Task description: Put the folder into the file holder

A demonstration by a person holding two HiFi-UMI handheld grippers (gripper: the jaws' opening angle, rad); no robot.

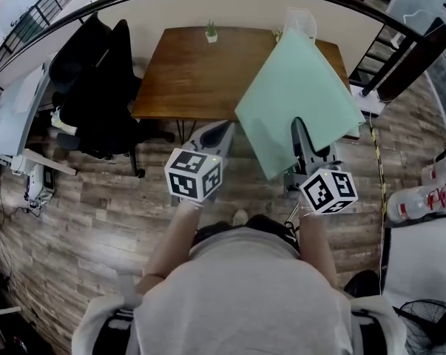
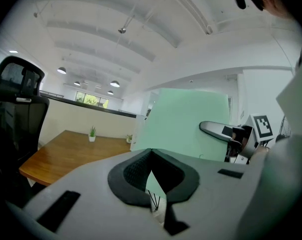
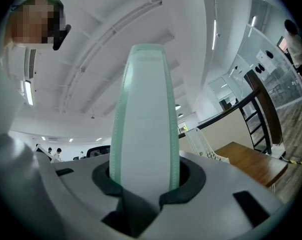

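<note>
While my left fingers (image 1: 217, 135) sit closed on nothing, my right fingers (image 1: 300, 135) clamp the near edge of the flat mint-green plastic folder (image 1: 300, 98). It is tilted in the air over the brown wooden surface (image 1: 186, 72), with the white mesh file holder (image 1: 299, 21) beyond it.

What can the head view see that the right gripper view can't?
Only the head view shows the little potted plant, the left gripper and the bottles on the floor. Only the right gripper view shows ceiling lights and a person far off. Both show the green folder, which looks broad from above but edge-on between the right gripper's fingers. Both also show the wooden table and the white file holder.
</note>
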